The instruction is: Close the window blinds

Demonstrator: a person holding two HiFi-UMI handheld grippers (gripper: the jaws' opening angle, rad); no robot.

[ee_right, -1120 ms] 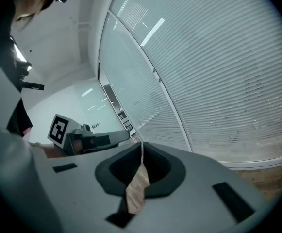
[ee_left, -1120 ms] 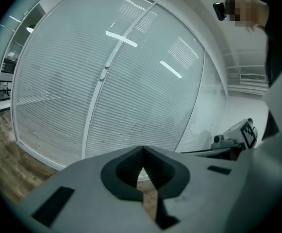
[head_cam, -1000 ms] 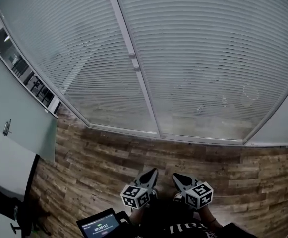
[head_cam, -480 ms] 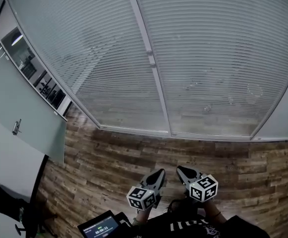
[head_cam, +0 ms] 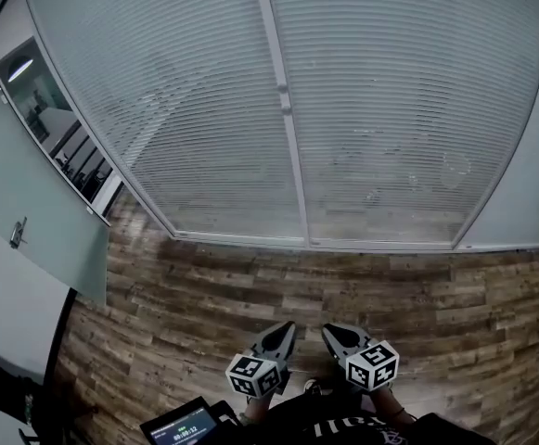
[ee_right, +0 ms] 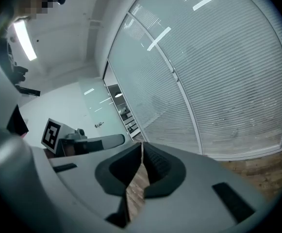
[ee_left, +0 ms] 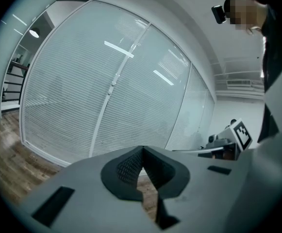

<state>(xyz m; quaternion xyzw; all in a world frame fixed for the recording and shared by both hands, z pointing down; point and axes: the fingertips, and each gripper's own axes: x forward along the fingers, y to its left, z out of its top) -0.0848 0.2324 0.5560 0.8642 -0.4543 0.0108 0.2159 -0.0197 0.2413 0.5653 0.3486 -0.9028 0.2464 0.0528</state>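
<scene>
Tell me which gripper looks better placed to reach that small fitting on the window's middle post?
Left, but only slightly: the left gripper sits nearly below the fitting, the right gripper a bit aside. Both are shut, empty and well short of the blinds.

The window blinds (head_cam: pixel 390 109), white horizontal slats lowered full length in two side-by-side sections, hang upright, straight ahead of the left gripper (head_cam: pixel 285 328) and right gripper (head_cam: pixel 330 332), well apart from both.
</scene>
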